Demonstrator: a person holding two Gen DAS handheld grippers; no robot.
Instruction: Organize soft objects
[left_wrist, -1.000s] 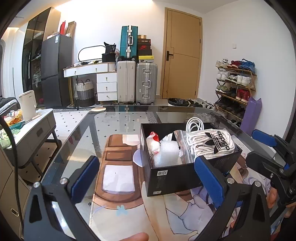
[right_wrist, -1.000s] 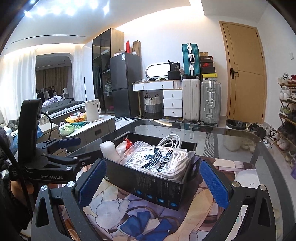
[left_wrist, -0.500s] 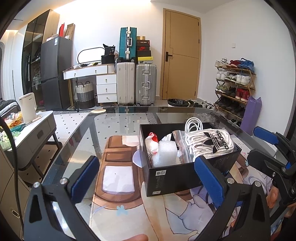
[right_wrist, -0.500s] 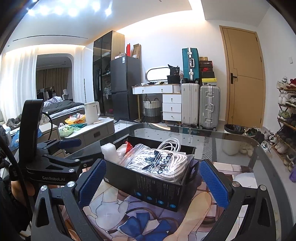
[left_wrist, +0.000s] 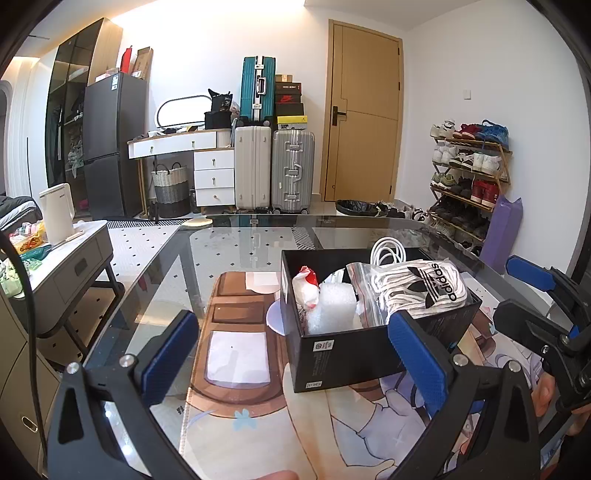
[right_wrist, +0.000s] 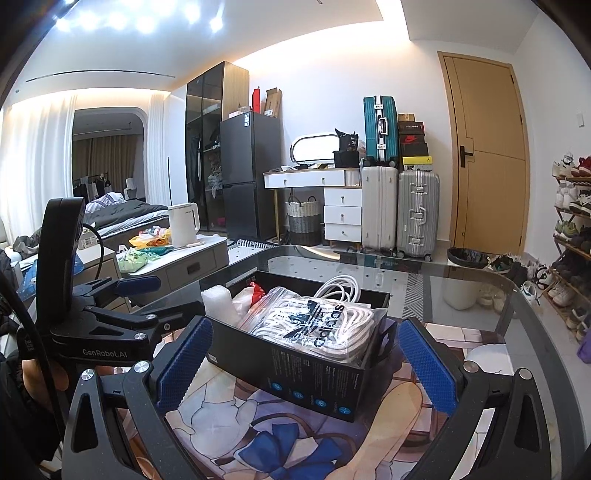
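A black box (left_wrist: 354, 350) (right_wrist: 295, 373) sits on the glass table on a printed mat. Inside it lie a clear bag of white adidas fabric (left_wrist: 421, 291) (right_wrist: 317, 325), a coiled white cable (left_wrist: 388, 253) (right_wrist: 341, 290), a white bubble-wrap roll (left_wrist: 332, 308) (right_wrist: 218, 304) and a white and red packet (left_wrist: 306, 288) (right_wrist: 251, 295). My left gripper (left_wrist: 295, 358) is open just in front of the box, nothing between its blue pads. My right gripper (right_wrist: 299, 365) is open too, its pads flanking the box's near corner. Each gripper shows in the other's view: right (left_wrist: 546, 314), left (right_wrist: 122, 314).
The printed mat (left_wrist: 240, 369) (right_wrist: 280, 435) covers the near part of the glass table (left_wrist: 229, 243) (right_wrist: 461, 273). A grey side table with a white kettle (left_wrist: 57, 212) stands left. Suitcases (left_wrist: 273, 170), a door and a shoe rack (left_wrist: 469, 173) line the far walls.
Both cameras have tilted slightly upward, so the box and room sit a little lower in view. Both grippers stay open and the box has not moved.
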